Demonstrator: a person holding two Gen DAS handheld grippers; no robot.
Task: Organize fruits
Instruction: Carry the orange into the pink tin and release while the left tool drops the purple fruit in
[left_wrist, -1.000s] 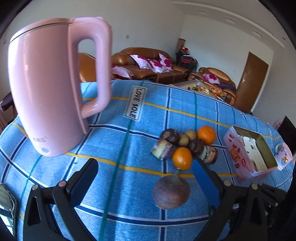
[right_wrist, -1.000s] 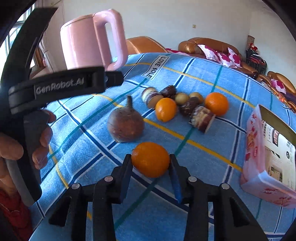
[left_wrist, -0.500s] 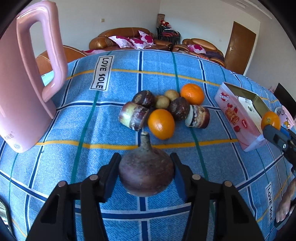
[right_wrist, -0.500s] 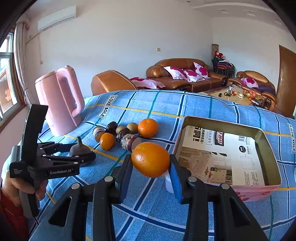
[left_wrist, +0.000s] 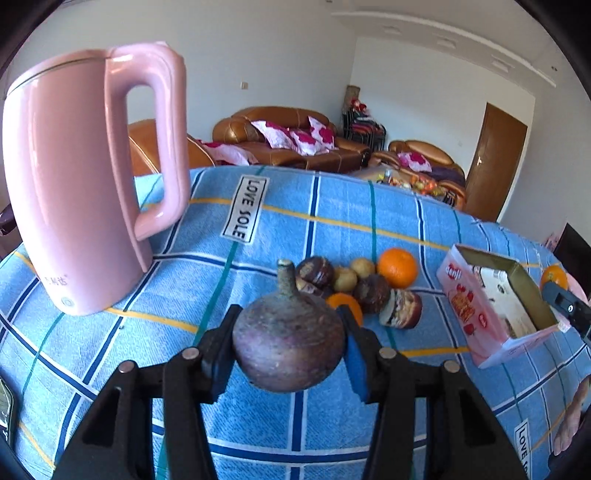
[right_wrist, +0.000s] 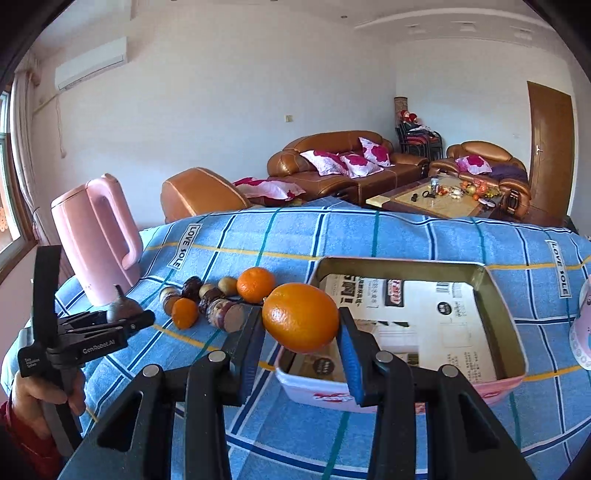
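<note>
My left gripper (left_wrist: 289, 334) is shut on a round purple-brown fruit with a stalk (left_wrist: 288, 354), low over the blue checked cloth. Behind it lies a pile of fruit: an orange (left_wrist: 398, 267), a smaller orange (left_wrist: 343, 301) and several dark and tan pieces. My right gripper (right_wrist: 301, 334) is shut on a large orange (right_wrist: 301, 317), held in the air over the near left corner of the open pink box (right_wrist: 406, 393). The right wrist view also shows the left gripper (right_wrist: 127, 315) with its fruit at the far left, gripped by a hand.
A tall pink kettle (left_wrist: 85, 192) stands at the left of the table, close to the left gripper. A pink round object (right_wrist: 583, 332) sits right of the box. Sofas and a low table stand beyond the far edge of the table.
The left jaws closed from wide open onto the purple-brown fruit. The right gripper carried the large orange up off the cloth and rightward to the box.
</note>
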